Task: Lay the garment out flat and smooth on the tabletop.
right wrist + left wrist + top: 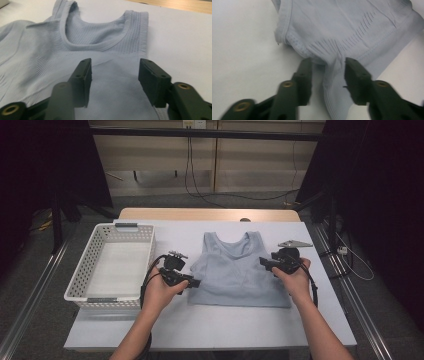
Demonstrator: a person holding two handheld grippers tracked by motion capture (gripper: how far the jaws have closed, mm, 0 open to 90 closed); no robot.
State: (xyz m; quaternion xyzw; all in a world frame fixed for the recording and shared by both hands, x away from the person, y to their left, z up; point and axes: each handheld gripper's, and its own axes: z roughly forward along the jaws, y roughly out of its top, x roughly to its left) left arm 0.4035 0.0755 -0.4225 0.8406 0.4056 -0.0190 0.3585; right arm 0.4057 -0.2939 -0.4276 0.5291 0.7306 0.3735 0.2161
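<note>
My left gripper (pixel 327 75) stands partly open at the near left side edge of the light blue tank top (pixel 235 270), a raised fold of the cloth between its jaws with neither pad pressing on it; my right gripper (pixel 113 80) is likewise parted over the right side, gripping nothing. The tank top lies flat on the white table (pixel 210 325), neckline away from me. A white perforated basket (pixel 80 285) sits to its left.

Your right hand (pixel 295 279) covered the tank top's (pixel 235 270) right edge in the high view. In the left gripper view, the left gripper (pixel 327 72) was blurred, and the frame cut off the garment's hem and top.
</note>
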